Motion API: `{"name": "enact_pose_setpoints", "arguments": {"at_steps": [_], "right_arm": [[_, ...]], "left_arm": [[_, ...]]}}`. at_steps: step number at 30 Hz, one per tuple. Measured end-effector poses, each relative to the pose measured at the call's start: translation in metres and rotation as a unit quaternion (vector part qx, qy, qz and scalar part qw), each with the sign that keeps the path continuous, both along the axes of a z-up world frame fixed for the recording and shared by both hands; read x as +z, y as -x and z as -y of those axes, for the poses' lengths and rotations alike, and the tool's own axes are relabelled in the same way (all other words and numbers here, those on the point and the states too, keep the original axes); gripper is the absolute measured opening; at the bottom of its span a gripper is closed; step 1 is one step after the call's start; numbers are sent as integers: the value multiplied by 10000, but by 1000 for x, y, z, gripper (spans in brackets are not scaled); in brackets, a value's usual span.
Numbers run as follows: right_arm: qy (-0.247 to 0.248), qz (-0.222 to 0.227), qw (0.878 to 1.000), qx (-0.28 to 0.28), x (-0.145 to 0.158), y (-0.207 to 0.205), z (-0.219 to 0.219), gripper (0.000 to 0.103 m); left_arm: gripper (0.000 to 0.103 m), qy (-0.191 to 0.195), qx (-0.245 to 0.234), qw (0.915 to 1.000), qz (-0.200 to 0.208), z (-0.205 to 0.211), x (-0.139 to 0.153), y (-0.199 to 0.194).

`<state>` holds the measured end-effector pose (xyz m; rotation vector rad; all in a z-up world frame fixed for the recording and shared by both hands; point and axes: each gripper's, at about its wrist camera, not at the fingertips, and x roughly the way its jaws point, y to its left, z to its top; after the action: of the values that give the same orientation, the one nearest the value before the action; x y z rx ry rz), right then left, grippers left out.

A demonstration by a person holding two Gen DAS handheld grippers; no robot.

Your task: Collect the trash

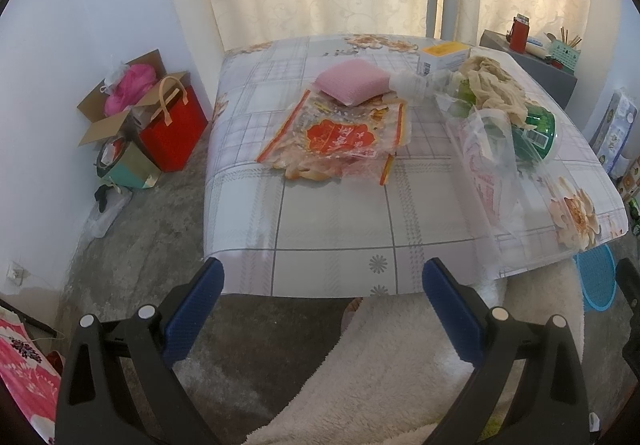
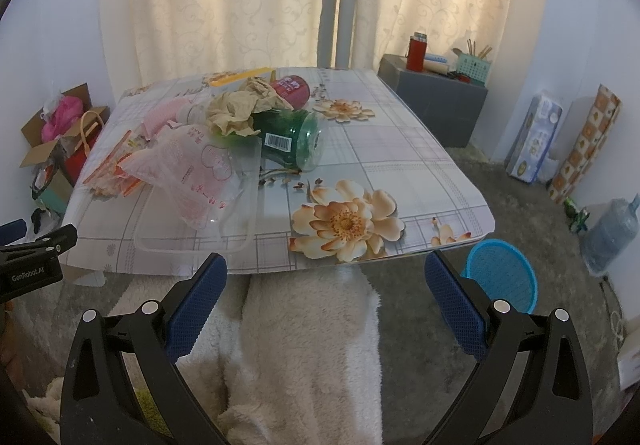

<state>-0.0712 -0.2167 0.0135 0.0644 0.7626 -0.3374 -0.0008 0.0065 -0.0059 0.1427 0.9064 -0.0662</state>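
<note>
1. The left gripper [image 1: 322,277] hangs released, its blue-padded fingers [image 1: 196,309] spread wide and empty, just short of the near edge of the low table with a floral plastic cloth [image 1: 332,229].
2. Ahead of that claw, past the bare near part of the cloth, lies a flat orange-and-clear snack wrapper [image 1: 340,141]; a pink square sponge pad [image 1: 352,85] rests on its far edge.
3. Ahead and to the right of the left claw sits a heap: a crumpled beige paper wad [image 1: 492,85] on top of a green plastic jar lying on its side [image 1: 538,133], with a clear plastic bag printed in pink [image 1: 488,173] trailing toward the table's near edge.
4. The right gripper [image 2: 326,277] is likewise released and empty, jaws wide apart, at the near edge of the table above a white fluffy garment [image 2: 312,357] on the person's lap.
5. From the right claw the heap is ahead and to the left; a red-labelled round container [image 2: 290,89] lies behind the paper wad.
6. A blue mesh wastebasket [image 2: 500,277] stands on the floor just right of the right claw's right finger, beside the table's corner.
</note>
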Motion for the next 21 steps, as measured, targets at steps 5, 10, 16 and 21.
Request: {"name": "enact_pose_setpoints", "arguments": {"at_steps": [5, 10, 16, 21], "right_arm": [[-57, 43, 10000, -6, -2, -1, 3, 95], [-121, 85, 9999, -31, -2, -7, 8, 95], [-231, 123, 9996, 129, -5, -15, 10, 95], [11, 280, 9996, 91, -3, -21, 11, 95]], "left_arm": [[97, -39, -29, 10000, 25, 0, 1, -5], [97, -78, -35, 9999, 54, -3, 3, -16], [97, 70, -184, 9998, 23, -10, 4, -33], [97, 265, -236, 9990, 290, -18, 12, -49]]}}
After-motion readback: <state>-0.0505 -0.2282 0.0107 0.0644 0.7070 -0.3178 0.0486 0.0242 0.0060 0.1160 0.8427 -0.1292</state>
